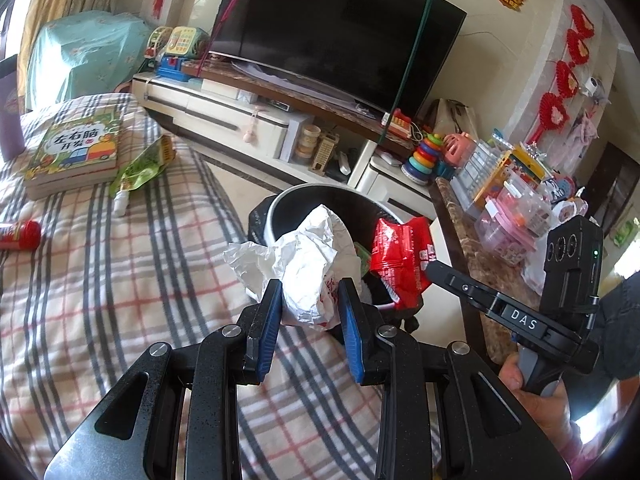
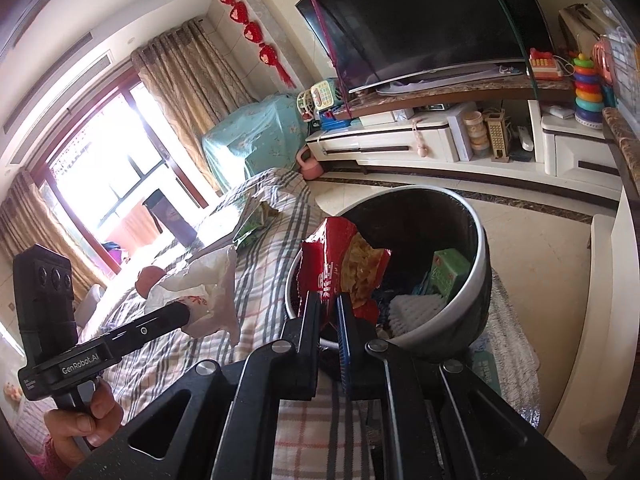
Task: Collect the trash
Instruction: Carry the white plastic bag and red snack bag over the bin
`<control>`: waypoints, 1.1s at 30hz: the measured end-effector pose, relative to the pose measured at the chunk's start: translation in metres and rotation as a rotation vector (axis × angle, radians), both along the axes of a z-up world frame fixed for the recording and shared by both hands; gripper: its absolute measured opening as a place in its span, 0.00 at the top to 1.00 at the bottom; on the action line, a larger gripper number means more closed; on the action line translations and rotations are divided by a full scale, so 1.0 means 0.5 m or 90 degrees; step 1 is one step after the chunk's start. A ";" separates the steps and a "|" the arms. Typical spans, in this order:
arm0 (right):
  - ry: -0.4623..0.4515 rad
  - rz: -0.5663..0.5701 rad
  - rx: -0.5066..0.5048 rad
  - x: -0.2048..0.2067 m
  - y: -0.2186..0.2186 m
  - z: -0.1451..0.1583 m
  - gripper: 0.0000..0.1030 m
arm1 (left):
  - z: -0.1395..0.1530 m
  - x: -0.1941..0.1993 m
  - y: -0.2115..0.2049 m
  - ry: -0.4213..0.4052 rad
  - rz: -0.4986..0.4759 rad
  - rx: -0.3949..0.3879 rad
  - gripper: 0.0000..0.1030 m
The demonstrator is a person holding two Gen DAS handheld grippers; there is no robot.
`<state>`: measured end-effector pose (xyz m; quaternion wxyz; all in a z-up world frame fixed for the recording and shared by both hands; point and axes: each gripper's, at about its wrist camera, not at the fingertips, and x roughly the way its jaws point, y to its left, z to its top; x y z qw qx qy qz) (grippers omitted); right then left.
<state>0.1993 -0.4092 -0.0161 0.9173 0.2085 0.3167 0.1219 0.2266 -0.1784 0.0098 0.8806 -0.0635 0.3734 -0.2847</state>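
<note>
My left gripper (image 1: 310,294) is shut on a crumpled white paper wrapper (image 1: 304,256) and holds it at the near rim of the black trash bin (image 1: 280,204). My right gripper (image 2: 329,300) is shut on a red snack bag (image 2: 344,264) and holds it over the bin's (image 2: 480,256) near rim. The bin holds a green carton (image 2: 450,270) and white foam (image 2: 412,308). The red bag (image 1: 400,260) and the right gripper (image 1: 428,270) show in the left wrist view. The white wrapper (image 2: 204,292) and the left gripper (image 2: 182,314) show in the right wrist view.
The checked cloth (image 1: 120,280) bears a green snack bag (image 1: 148,160), a small white bottle (image 1: 120,202), a red tube (image 1: 18,234) and books (image 1: 76,152). A TV (image 1: 332,28) on a white cabinet stands behind. A marble-topped counter (image 1: 480,264) with toys is at right.
</note>
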 end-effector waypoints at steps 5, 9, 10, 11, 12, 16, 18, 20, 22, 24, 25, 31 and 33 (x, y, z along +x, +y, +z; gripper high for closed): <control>0.002 -0.004 -0.009 0.013 -0.010 0.000 0.93 | -0.005 0.013 -0.029 0.001 -0.014 0.013 0.74; 0.005 -0.006 -0.013 0.022 -0.016 -0.002 0.93 | -0.005 0.022 -0.048 -0.002 -0.022 0.022 0.74; 0.005 -0.006 -0.014 0.024 -0.017 -0.002 0.93 | -0.004 0.026 -0.052 -0.003 -0.023 0.023 0.74; 0.006 -0.007 -0.016 0.026 -0.019 -0.002 0.93 | -0.003 0.028 -0.056 -0.003 -0.024 0.024 0.74; 0.007 -0.007 -0.016 0.029 -0.020 -0.003 0.93 | -0.002 0.031 -0.060 -0.004 -0.025 0.025 0.74; 0.007 -0.009 -0.021 0.039 -0.027 -0.002 0.93 | 0.002 0.040 -0.078 -0.008 -0.032 0.031 0.74; 0.008 -0.010 -0.024 0.045 -0.031 -0.002 0.93 | 0.003 0.044 -0.089 -0.010 -0.036 0.034 0.74; 0.011 -0.011 -0.027 0.048 -0.033 -0.004 0.93 | 0.004 0.048 -0.097 -0.012 -0.040 0.036 0.74; 0.016 -0.012 -0.029 0.051 -0.034 -0.008 0.93 | 0.003 0.053 -0.105 -0.012 -0.044 0.038 0.74; 0.021 -0.013 -0.031 0.057 -0.037 -0.012 0.93 | 0.001 0.057 -0.114 -0.011 -0.048 0.040 0.74; 0.023 -0.014 -0.032 0.058 -0.038 -0.014 0.93 | 0.000 0.059 -0.116 -0.011 -0.049 0.042 0.74; 0.033 -0.018 -0.033 0.066 -0.045 -0.023 0.93 | -0.011 0.073 -0.138 -0.004 -0.057 0.052 0.74; 0.034 -0.018 -0.033 0.067 -0.045 -0.023 0.93 | -0.014 0.077 -0.144 -0.003 -0.057 0.055 0.74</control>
